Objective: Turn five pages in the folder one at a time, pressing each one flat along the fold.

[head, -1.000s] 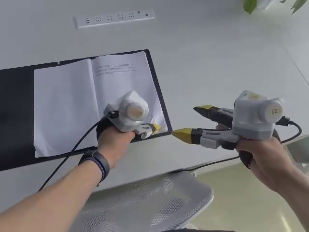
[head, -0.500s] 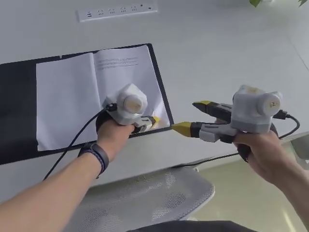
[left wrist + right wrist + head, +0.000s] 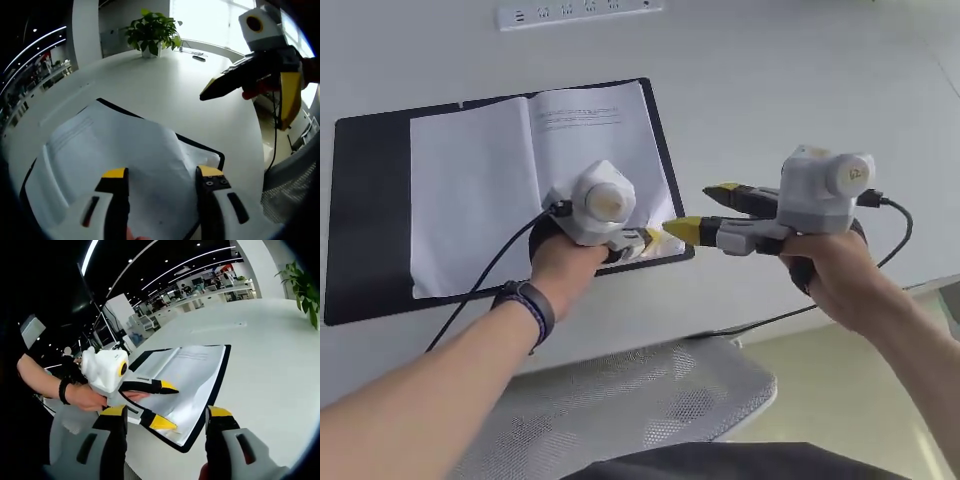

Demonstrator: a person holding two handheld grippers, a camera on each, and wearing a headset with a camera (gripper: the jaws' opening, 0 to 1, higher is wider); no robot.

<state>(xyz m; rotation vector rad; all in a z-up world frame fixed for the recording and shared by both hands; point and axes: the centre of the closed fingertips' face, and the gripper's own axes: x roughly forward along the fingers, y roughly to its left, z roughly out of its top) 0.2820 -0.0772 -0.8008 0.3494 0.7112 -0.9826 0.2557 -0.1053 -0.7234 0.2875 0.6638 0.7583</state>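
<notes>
A black folder [image 3: 360, 220] lies open on the white table, with a white left page [image 3: 470, 200] and a right page [image 3: 590, 150] carrying a few printed lines. My left gripper [image 3: 650, 240] is open at the right page's near right corner. In the left gripper view its jaws [image 3: 162, 175] straddle the slightly bowed sheet [image 3: 125, 145]. My right gripper [image 3: 705, 210] is open and empty, just right of that corner above the table. In the right gripper view [image 3: 167, 412] it faces the left gripper [image 3: 165, 405] and the folder's edge [image 3: 220, 370].
A white power strip [image 3: 580, 10] lies at the table's far edge. A grey mesh chair [image 3: 650, 400] sits below the near table edge. A potted plant [image 3: 152, 32] stands far out on the table. Cables trail from both grippers.
My right gripper has moved left, from well off the folder to just beside its near right corner. The left gripper has stayed at that corner.
</notes>
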